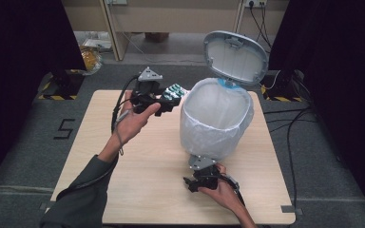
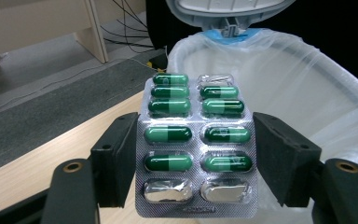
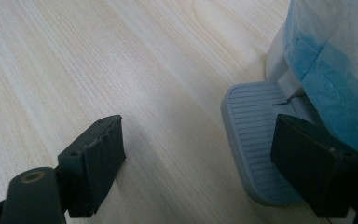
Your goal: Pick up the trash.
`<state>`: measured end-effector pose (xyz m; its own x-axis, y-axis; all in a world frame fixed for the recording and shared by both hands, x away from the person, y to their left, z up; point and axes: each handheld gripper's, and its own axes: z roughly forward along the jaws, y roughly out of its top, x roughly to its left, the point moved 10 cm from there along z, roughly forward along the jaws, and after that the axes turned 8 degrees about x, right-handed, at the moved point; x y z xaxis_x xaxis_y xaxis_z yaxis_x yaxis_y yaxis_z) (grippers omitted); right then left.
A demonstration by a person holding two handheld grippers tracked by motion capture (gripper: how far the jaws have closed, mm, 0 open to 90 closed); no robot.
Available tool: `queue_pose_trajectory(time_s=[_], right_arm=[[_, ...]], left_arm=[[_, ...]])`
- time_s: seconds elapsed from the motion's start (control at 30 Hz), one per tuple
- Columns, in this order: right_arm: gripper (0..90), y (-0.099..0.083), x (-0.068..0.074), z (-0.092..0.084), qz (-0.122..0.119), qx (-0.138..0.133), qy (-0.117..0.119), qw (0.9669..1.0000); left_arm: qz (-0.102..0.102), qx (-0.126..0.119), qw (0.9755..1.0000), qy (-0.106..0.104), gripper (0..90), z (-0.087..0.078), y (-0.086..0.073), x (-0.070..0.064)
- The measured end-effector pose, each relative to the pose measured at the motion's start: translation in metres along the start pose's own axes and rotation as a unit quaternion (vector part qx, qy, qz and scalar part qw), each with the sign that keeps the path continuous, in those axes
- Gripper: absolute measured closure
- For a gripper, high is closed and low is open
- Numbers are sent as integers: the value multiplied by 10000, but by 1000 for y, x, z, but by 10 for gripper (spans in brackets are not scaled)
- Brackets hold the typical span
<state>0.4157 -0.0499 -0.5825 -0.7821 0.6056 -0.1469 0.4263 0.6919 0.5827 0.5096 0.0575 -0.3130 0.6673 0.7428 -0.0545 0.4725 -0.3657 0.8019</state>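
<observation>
The left gripper (image 2: 196,154) is clamping a blister pack of green capsules (image 2: 196,144) by its long edges, so the pack's long axis is running straight out along the jaws, pointing at the open pedal bin (image 1: 217,118). It's hovering above the desk (image 1: 138,185) just beside the bag-lined rim, not over the opening yet. The right gripper (image 3: 209,158) is down at the pedal (image 3: 251,135), one jaw sitting on it, nothing held between them; my guess is that's what is propping the lid (image 1: 236,57) up.

We see a blister pack (image 2: 196,140) of shiny crinkled foil with glossy green capsules, matt black gripper pads (image 2: 284,163), a pale smooth wood-grain table (image 3: 74,70), a thin translucent plastic liner (image 1: 209,128), a ribbed grey plastic pedal (image 3: 254,140).
</observation>
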Motion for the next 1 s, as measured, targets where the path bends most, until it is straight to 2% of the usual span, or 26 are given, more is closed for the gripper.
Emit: queue_pose_trajectory(time_s=[0.27, 0.37, 0.6, 1.0], right_arm=[[175, 0, 0, 0, -1, -3, -2, 10000], [175, 0, -1, 0, -43, -30, -15, 10000], [175, 0, 1, 0, 24, -18, 33, 10000], [175, 0, 0, 0, -6, -37, 17, 10000]], left_arm=[[104, 30, 9998, -173, 337, 14, 10, -18], [87, 23, 9996, -268, 337, 21, 14, -26], [156, 81, 9992, -373, 337, 37, 23, -42], [301, 183, 9978, -553, 337, 63, 32, -69]])
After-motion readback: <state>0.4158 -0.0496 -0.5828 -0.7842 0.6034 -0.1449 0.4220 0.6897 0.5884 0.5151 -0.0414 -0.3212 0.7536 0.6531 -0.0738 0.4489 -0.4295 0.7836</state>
